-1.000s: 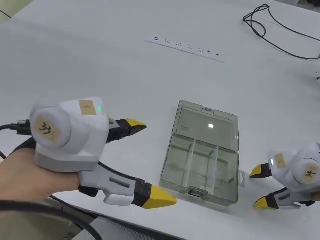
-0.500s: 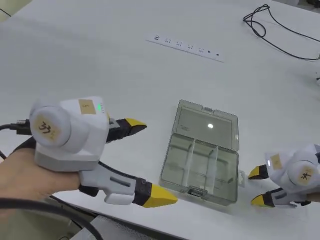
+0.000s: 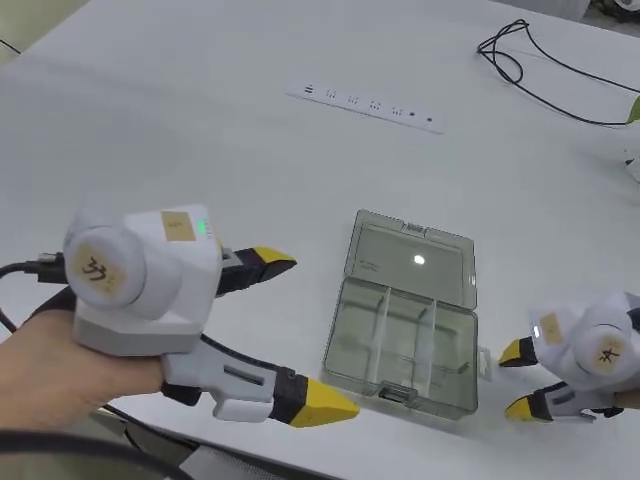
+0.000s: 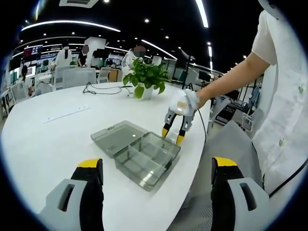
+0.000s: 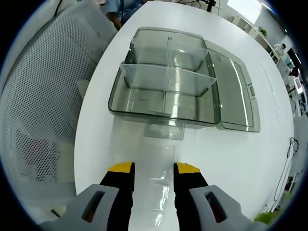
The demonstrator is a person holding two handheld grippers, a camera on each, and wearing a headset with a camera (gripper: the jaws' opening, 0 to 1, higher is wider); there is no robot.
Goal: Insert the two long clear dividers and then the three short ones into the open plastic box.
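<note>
**Clerk:** Entry one, the container?

**Keeper:** Plastic box (image 3: 405, 345), smoke-clear, flat on the white surface (image 3: 200, 120) near its front edge. The lid (image 3: 412, 258) is hinged back and lies flat on the far side. Clear dividers (image 5: 168, 79) stand upright inside and split the box into compartments. I cannot tell their exact count. A clear slotted tab (image 5: 164, 130) lies at the wall facing the right gripper, touching it.

**Clerk:** Entry two, the tools?

**Keeper:** Left gripper (image 3: 298, 333), white body, yellow-tipped, held in the person's hand (image 3: 60, 370). It hangs to the left of the box, clear of it. Its jaws are spread wide and hold nothing. Right gripper (image 3: 517, 380), same make, is just beside the box's right end, tips pointing at it but apart from it. Its jaws stand at a narrow gap. Between them lies pale surface with a faint sheen, and nothing is seen gripped.

**Clerk:** Entry three, sundries?

**Keeper:** White power strip (image 3: 365, 104), far side of the surface, well apart from the box. Potted plant (image 4: 147, 79), seen beyond the box in the left gripper view.
</note>
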